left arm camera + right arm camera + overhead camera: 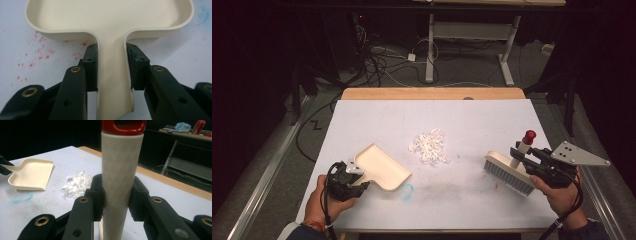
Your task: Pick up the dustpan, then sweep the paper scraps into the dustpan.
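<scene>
Bright table (462, 115), dark surroundings — soft overhead light, faint shadows, slightly grainy pictures.

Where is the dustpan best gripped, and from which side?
By its narrow flat handle, from the person's side, tongs squeezing its two edges as the left tongs do. The dustpan tray is too wide; the handle sticks out behind it.

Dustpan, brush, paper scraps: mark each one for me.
dustpan (382, 167): high view, on the flat tray floor.
brush (507, 172): high view, on the bristle block.
paper scraps (429, 146): high view, middle of the white pile.
</scene>
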